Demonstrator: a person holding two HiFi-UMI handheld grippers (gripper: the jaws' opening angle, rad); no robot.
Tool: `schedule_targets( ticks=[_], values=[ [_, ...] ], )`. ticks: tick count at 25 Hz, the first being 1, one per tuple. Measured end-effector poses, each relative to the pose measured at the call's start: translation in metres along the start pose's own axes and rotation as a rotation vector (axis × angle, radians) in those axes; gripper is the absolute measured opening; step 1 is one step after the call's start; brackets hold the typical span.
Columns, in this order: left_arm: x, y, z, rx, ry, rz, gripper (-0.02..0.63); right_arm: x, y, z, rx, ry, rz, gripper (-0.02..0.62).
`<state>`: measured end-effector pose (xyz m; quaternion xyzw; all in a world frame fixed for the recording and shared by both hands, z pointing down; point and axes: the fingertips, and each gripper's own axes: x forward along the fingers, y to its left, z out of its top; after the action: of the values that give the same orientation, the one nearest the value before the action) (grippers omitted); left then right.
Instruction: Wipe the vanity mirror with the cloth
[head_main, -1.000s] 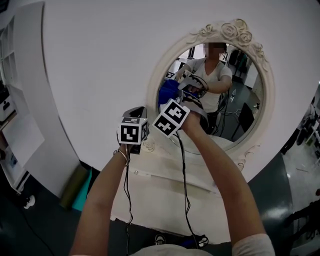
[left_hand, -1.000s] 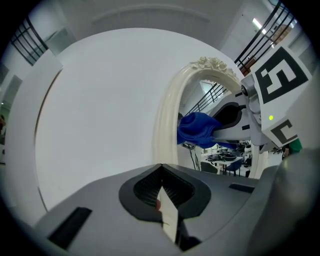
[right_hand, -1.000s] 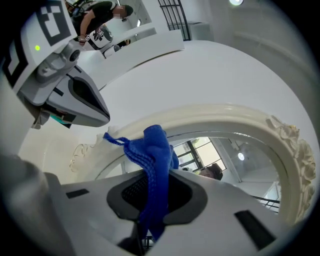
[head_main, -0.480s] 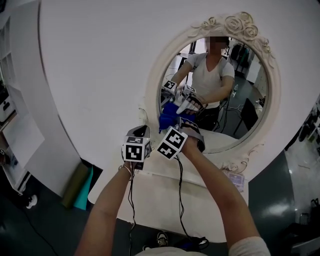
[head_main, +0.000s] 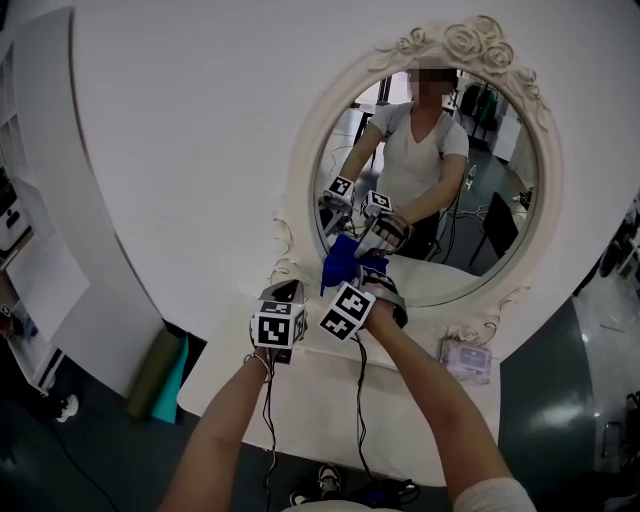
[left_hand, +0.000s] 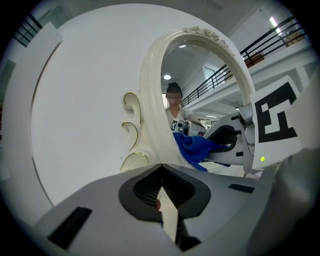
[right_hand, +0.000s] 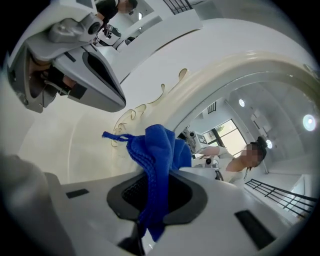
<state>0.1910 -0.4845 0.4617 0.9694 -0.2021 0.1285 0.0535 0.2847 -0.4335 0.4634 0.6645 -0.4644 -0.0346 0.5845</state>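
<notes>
Fingers (right_hand: 191, 202) of the right gripper (head_main: 358, 283) clench the blue cloth (head_main: 340, 262) at the lower rim of the vanity mirror (head_main: 505, 160), the left gripper (head_main: 284, 294) closed empty over the white table (head_main: 310, 410), white wall (head_main: 180, 150) behind

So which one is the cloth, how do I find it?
Find the big oval mirror with roses on top. Low on its left side, the right gripper pinches the cloth. It's floppy and bright blue, while everything right beside it is white or grey.
</notes>
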Motion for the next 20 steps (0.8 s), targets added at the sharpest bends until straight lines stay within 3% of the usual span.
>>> schedule_targets(
  ticks=[5,9,20],
  values=[
    [-0.006,0.000,0.018,0.012,-0.024,0.009,0.005,-0.017,-0.017,0.000,0.037,-0.030,0.008,0.066],
    [-0.011,-0.009,0.058,0.034,-0.074,0.000,0.005,-0.049,-0.061,0.002,0.050,-0.053,-0.050,0.066],
    [-0.041,-0.072,0.250,0.140,-0.313,-0.032,0.006,-0.187,-0.254,0.014,0.012,-0.082,-0.374,0.066]
  ],
)
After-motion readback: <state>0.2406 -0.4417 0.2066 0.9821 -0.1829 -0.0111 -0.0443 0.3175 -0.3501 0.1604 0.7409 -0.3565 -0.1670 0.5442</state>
